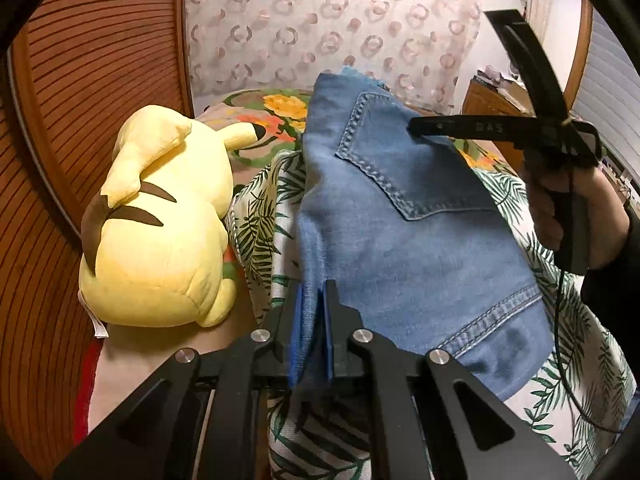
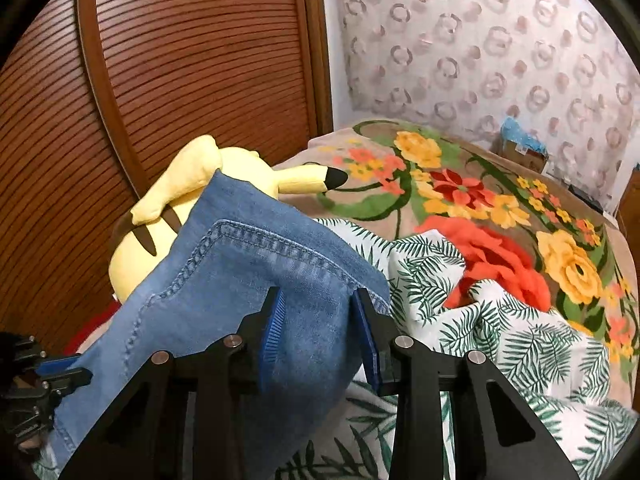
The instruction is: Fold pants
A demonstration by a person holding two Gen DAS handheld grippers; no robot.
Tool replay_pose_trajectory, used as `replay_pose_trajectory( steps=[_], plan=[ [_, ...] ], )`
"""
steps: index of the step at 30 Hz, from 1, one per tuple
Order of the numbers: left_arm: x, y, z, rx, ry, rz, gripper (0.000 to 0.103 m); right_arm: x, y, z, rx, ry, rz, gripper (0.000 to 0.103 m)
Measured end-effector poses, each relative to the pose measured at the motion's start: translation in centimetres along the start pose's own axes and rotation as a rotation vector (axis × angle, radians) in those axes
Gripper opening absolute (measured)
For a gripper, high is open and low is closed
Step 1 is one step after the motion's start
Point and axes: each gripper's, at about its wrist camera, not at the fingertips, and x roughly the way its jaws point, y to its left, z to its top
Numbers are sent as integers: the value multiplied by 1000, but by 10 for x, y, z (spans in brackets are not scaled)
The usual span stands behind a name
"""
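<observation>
Denim: jeans (image 1: 400, 240) lifted off bed for folding.
Left gripper (image 1: 314, 316): you've clamped the edge.
Right gripper (image 2: 320, 320): jaws apart, straddling fabric.

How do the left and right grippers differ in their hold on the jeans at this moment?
The left gripper is shut, pinching a thin fold of the jeans; the right gripper has its jaws apart, denim lying loosely between them. The left sits at the jeans' edge, the right by the stitched pocket. Both have blue pads.
</observation>
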Motion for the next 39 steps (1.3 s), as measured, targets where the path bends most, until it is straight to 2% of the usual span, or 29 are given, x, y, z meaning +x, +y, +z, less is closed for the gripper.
replay_pose_trajectory(
  steps=[10, 12, 14, 15, 17, 21, 23, 24, 27, 32, 39],
  plan=[
    [-33, -16, 1, 32, -71, 43, 12, -73, 17, -58, -24, -42, 74, 36],
    [-41, -19, 0, 36, -82, 33, 16, -84, 20, -67, -23, -44, 77, 36],
    [-50, -23, -1, 46, -97, 34, 27, -93, 23, -75, -25, -47, 73, 36],
    [-54, -24, -1, 48, -102, 37, 30, -101, 25, -80, -25, -46, 74, 36],
    [-61, -26, -2, 45, -113, 37, 43, -111, 28, -87, -22, -46, 74, 36],
    [-71, -30, -6, 54, -118, 44, 52, -130, 33, -99, -11, -57, 73, 36],
    [-75, -32, -9, 55, -117, 36, 79, -139, 36, -105, -11, -62, 69, 36],
    [-78, -33, -10, 51, -123, 22, 81, -144, 37, -107, -9, -65, 68, 36],
    [-84, -39, -14, 59, -126, 8, 82, -158, 39, -115, -2, -75, 64, 36],
    [-95, -50, -20, 84, -144, 54, 84, -182, 44, -129, 5, -94, 55, 36],
    [-108, -55, -29, 69, -158, 43, 84, -214, 56, -145, 5, -118, 45, 36]
  ],
)
